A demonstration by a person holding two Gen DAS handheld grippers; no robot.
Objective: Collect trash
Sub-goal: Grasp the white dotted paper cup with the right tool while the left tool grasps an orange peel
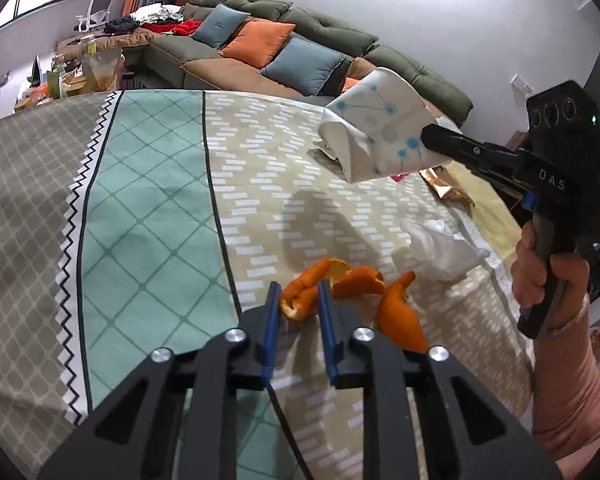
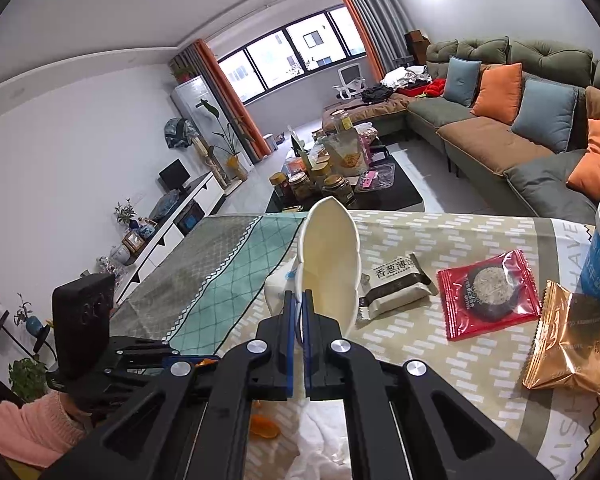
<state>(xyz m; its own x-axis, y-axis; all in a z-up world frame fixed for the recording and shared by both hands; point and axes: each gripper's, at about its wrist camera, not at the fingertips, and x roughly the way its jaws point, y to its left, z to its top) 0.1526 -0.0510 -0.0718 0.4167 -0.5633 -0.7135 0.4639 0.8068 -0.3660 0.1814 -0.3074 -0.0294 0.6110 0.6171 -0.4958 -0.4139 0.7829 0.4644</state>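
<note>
Paper cup, crushed flat, sits clamped by its rim in my right claw, held above the cloth so it can be carried off as trash. My left claw stands apart, straddling orange peel just ahead.

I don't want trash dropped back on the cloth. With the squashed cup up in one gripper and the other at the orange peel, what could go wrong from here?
1. The right gripper pinches only the rim of the crushed paper cup, held in the air; it could slip out.
2. The left gripper straddles one piece of orange peel; the other pieces lie outside and may be left.
3. Closing low could snag the tablecloth.
</note>
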